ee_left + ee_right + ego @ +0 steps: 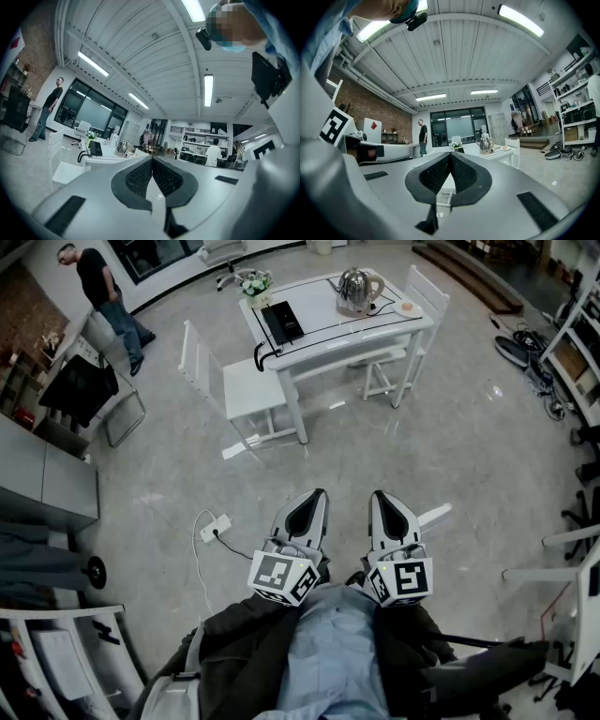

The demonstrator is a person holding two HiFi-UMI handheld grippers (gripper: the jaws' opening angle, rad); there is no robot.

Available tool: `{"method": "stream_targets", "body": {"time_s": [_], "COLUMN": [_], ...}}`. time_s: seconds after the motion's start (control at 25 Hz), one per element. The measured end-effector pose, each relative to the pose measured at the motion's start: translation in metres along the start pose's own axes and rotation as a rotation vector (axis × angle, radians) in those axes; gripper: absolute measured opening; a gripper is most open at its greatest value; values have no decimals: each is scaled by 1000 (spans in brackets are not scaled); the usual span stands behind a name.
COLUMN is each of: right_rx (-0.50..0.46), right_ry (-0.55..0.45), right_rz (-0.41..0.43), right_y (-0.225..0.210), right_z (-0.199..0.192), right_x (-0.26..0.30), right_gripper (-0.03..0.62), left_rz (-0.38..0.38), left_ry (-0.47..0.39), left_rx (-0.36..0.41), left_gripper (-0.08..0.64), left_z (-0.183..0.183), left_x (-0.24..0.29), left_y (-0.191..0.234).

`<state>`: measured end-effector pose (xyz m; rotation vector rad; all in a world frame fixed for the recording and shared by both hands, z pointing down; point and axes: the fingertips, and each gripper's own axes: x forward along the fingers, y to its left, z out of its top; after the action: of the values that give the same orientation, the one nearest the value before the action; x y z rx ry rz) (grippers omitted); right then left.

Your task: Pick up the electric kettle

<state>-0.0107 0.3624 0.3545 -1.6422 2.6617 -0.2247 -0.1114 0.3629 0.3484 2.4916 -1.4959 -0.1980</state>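
Note:
The steel electric kettle (356,289) stands on a white table (328,334) far across the room. It appears small in the left gripper view (122,146) and in the right gripper view (486,144). Both grippers are held close to my body, side by side, pointing level toward the table. My left gripper (319,495) is shut with nothing between its jaws, its dark pads meeting at the tip (152,159). My right gripper (377,495) is likewise shut and empty (450,154). A wide stretch of floor lies between the grippers and the kettle.
A white chair (246,388) stands at the table's near left, another (424,292) at its right. On the table are a black device (282,322), flowers (255,282) and a small plate (407,307). A power strip (216,527) lies on the floor. A person (106,292) stands far left.

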Motion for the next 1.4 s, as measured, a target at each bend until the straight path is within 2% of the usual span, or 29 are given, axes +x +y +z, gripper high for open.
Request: {"method": "stream_targets", "body": {"time_s": [0.64, 0.84, 1.04, 1.4], "right_rx": [15, 6, 58, 78], "right_ry": [-18, -29, -65, -18], "right_rz": [9, 21, 46, 8], "right_y": [-14, -26, -36, -71], "right_z": [10, 2, 13, -1], "right_x": [-8, -17, -29, -31], "right_gripper": [18, 18, 18, 19], "left_rz": [-11, -16, -30, -56], "left_ry": [14, 19, 32, 81], "left_rx": [17, 28, 28, 14], "left_gripper": [11, 9, 11, 11], "left_z": [-4, -8, -14, -39], "left_x": [9, 14, 20, 44], "left_y": [-19, -33, -52, -71]}}
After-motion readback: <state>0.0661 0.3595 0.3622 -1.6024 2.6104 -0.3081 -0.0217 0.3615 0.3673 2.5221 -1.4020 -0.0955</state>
